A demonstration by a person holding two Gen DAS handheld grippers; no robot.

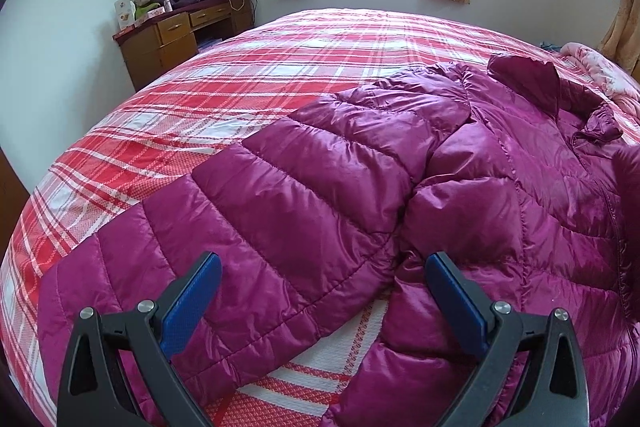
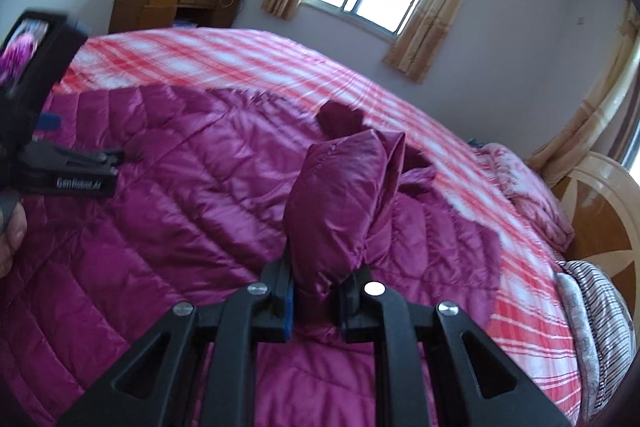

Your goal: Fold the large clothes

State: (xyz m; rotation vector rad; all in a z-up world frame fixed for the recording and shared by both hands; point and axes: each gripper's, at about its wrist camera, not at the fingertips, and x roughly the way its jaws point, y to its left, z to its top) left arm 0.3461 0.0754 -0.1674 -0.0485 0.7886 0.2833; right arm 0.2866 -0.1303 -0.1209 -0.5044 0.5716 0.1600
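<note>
- The left gripper [image 1: 324, 291] hangs with jaws wide apart, gripping nothing, just above the purple down jacket [image 1: 360, 195].
- The jacket lies spread on the plaid bedspread [image 1: 200, 87] ahead of both grippers.
- The right gripper [image 2: 320, 291] is clamped on a bunched fold of the jacket, lifted above the rest.

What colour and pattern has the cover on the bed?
Red, pink and white plaid bed cover, seen best in the left wrist view.
</note>
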